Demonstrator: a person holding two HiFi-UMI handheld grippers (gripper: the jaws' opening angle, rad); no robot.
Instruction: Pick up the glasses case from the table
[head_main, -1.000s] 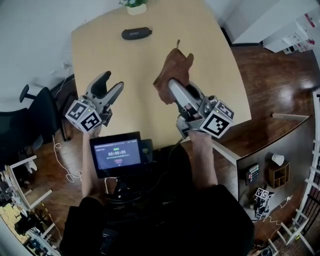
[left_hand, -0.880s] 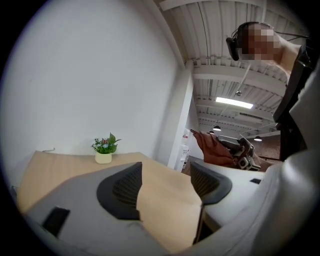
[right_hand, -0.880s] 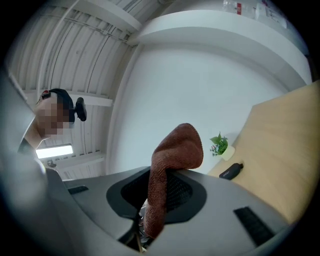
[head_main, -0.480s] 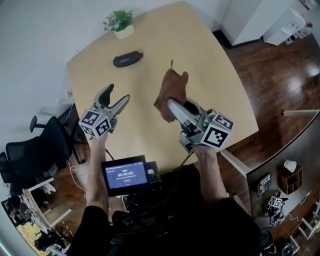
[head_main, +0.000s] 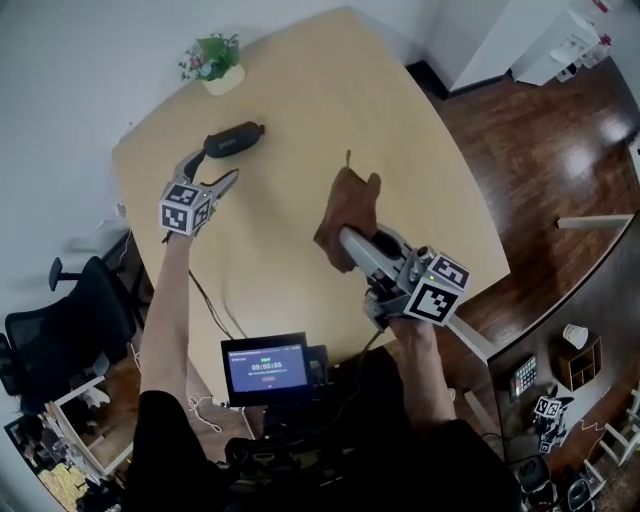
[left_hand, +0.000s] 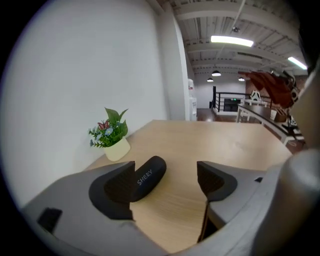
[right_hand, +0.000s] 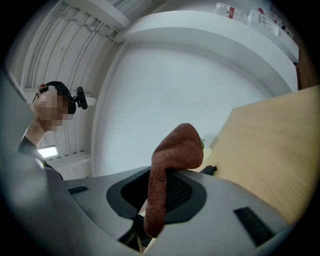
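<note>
1. The left gripper (head_main: 212, 168) is released: in the left gripper view its 2 jaws stand wide apart, with bare wood showing between them and nothing clasped
2. The glasses case (head_main: 232, 140) is a dark, rounded oblong lying flat on the surface (head_main: 300, 100), towards the far left corner, with pale lettering along its side
3. In the left gripper view the glasses case (left_hand: 147, 176) lies just ahead of the left gripper (left_hand: 167, 176), off towards the left-hand jaw, whose pad covers its near end; whether that jaw touches it cannot be told
4. A small potted plant (head_main: 215, 62) with green leaves and little flowers stands at the corner beyond the case, near it but apart; from the left gripper it shows against the white wall (left_hand: 112, 135)
5. The right gripper (head_main: 347, 238) is clenched on a brown cloth (head_main: 350, 205), which is pinched between its jaws and spreads out ahead of them over the middle of the surface
6. In the right gripper view the brown cloth (right_hand: 172, 150) rises in a folded hump out of the closed jaws of the right gripper (right_hand: 155, 200), with the surface (right_hand: 280, 150) off to the right
7. The 2 grippers are well apart, and a small lit screen (head_main: 266, 364) sits at the person's front, below the near edge
</note>
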